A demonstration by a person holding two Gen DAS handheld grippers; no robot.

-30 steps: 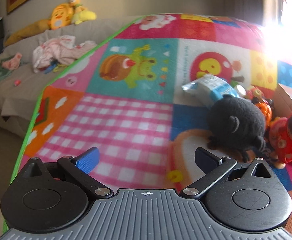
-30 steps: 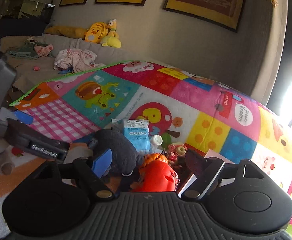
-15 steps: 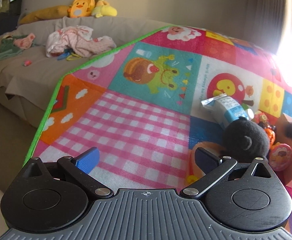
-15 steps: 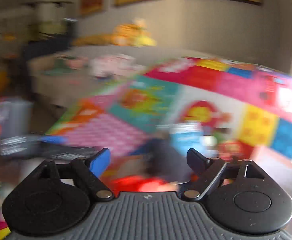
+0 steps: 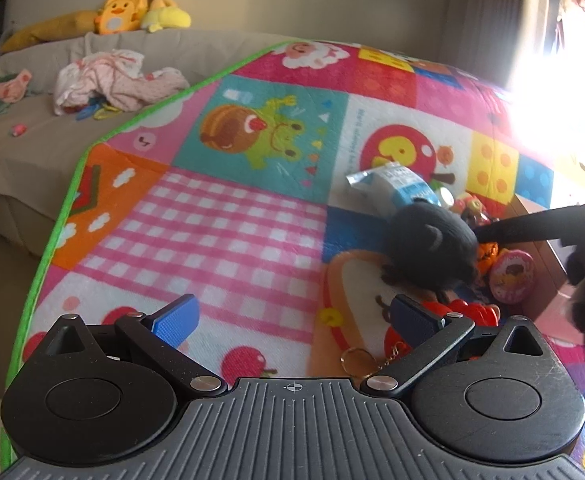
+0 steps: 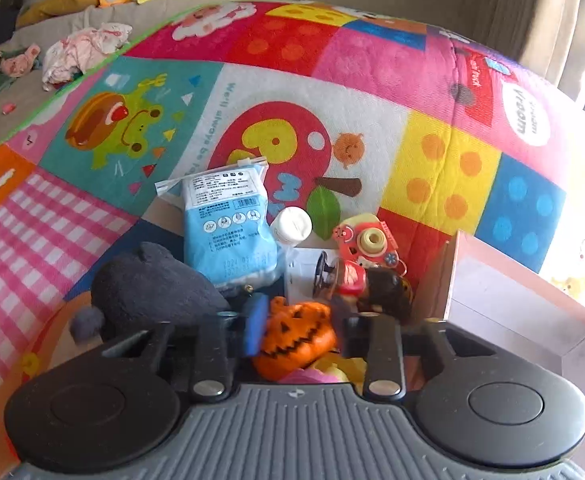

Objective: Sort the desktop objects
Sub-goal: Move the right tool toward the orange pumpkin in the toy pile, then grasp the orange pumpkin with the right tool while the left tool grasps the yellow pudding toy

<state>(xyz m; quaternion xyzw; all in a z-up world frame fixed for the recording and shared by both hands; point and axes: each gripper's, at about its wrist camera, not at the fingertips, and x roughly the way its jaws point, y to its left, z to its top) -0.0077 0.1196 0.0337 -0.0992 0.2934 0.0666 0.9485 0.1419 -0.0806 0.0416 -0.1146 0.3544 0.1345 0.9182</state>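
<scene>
Clamping orange pumpkin (image 6: 296, 336) near cardboard box (image 6: 524, 304): just-closing right claw (image 6: 305, 320); left claw (image 5: 294, 314) wide, empty.

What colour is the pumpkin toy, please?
Orange with a black face; the pumpkin toy shows best in the right wrist view.

Left tongs (image 5: 292, 318) spread wide; right tongs (image 6: 298, 330) closing (jaws just narrowed), angled downward.

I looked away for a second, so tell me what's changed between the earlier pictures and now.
The right gripper has swung in over the toy pile and its jaws have just been closing around the orange pumpkin toy. The left gripper stays open and empty. The black plush and blue packet lie where they were.
</scene>
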